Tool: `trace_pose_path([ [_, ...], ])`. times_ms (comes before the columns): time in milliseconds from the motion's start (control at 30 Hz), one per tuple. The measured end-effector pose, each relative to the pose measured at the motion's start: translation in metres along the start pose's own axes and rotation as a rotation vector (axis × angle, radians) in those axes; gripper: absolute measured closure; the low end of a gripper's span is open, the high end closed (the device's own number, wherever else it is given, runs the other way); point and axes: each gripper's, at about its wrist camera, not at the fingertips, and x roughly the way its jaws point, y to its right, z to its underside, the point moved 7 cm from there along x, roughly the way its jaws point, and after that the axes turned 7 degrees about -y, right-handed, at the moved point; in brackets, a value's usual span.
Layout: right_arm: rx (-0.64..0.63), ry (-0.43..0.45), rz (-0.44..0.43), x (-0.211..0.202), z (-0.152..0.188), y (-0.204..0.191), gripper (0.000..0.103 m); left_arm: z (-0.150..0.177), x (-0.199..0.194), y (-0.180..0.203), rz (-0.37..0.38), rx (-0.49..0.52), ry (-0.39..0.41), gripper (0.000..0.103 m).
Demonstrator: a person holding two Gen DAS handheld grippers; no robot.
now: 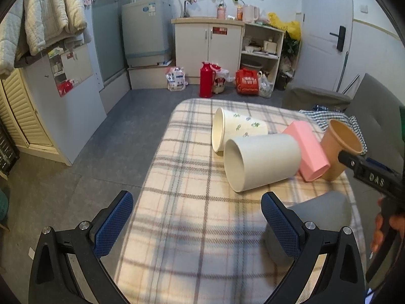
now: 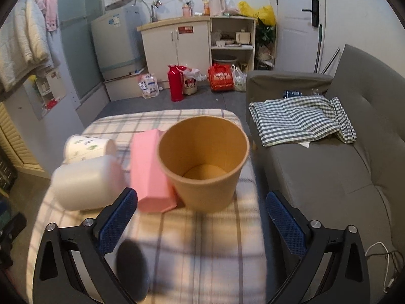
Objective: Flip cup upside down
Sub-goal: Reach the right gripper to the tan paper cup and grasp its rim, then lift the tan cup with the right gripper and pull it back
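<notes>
On the right tool (image 1: 374, 174), "DAS" reads; both tools gape, left tool (image 1: 197, 225) empty.

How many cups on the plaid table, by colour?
White, plain: 1, the white cup on its side.
White, printed: 1, the printed cup on its side.
Pink: 1, the pink cup on its side.
Brown: 1, the brown cup upright.
Grey: 1, the grey cup near the left tongs.
Total: 5
</notes>
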Motion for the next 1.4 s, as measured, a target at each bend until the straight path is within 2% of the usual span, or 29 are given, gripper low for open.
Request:
trace_pose_path([
  [167, 0.015, -0.012, -0.009, 0.026, -0.011, 0.003, 0.015, -0.002, 0.018, 0.003, 0.01, 0.013, -0.017, 0.0],
  [233, 0.01, -0.011, -0.01, 0.03, -0.014, 0.002, 0.021, -0.002, 0.021, 0.006, 0.013, 0.022, -0.016, 0.0],
  [333, 0.003, -0.002, -0.006, 0.026, -0.016, 0.002, 0.024, -0.002, 0.019, 0.008, 0.012, 0.028, -0.015, 0.0],
  [500, -0.029, 0.04, 0.013, -0.017, -0.013, -0.002, 0.024, -0.004, -0.004, 0.009, 0.011, 0.032, 0.016, 0.0],
  [633, -0.04, 0.072, 0.008, -0.074, -0.003, -0.004, 0.024, -0.003, -0.043, 0.006, 0.02, 0.026, 0.06, 0.0],
  [800, -0.056, 0.075, -0.037, -0.158, 0.036, -0.019, 0.024, 0.014, -0.094, -0.001, 0.036, 0.018, 0.109, 0.0],
  [1000, -0.122, 0.028, -0.093, -0.229, 0.116, -0.06, 0.024, 0.053, -0.141, -0.008, 0.06, 0.026, 0.153, 0.0],
  [1167, -0.178, -0.032, -0.13, -0.243, 0.178, -0.093, 0.024, 0.087, -0.156, -0.016, 0.059, 0.042, 0.155, 0.0],
  [1400, -0.185, -0.185, -0.169, -0.211, 0.23, -0.116, 0.024, 0.118, -0.152, -0.035, 0.026, 0.025, 0.118, 0.0],
])
